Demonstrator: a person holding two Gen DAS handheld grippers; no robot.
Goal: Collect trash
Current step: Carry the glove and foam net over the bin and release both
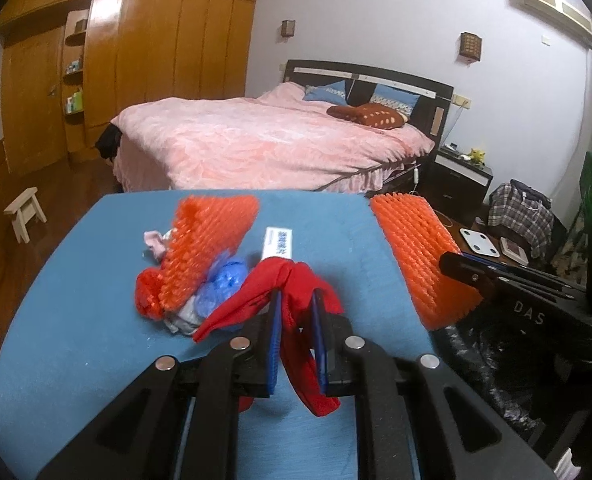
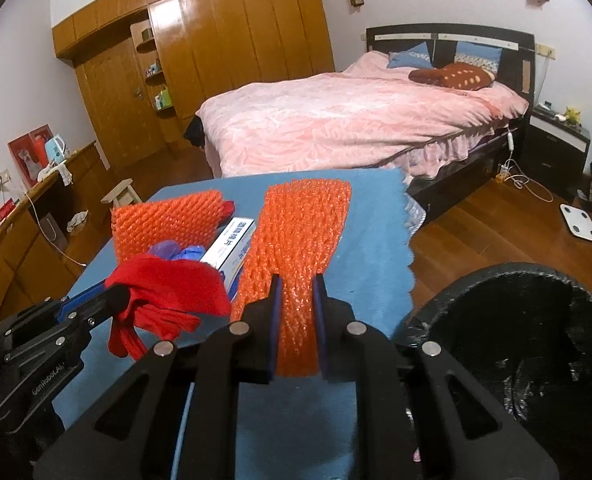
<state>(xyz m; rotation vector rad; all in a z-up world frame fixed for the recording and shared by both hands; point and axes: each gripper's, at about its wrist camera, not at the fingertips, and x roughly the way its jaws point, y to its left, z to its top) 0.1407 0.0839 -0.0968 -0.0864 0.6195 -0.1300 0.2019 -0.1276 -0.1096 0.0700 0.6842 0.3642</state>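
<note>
Near the table's front edge, the left gripper pinches a red cloth; the right gripper pinches orange foam netting at the right edge. Next, I judge, both go into the black bin beside it.

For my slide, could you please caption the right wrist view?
Right gripper clamps an orange foam net beside the black-lined bin.

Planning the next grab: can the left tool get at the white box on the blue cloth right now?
Probably not yet. The left tool is shut on the red rag, so it has no free grip. The white box lies just ahead, partly under the rag, beside the orange foam net.
</note>
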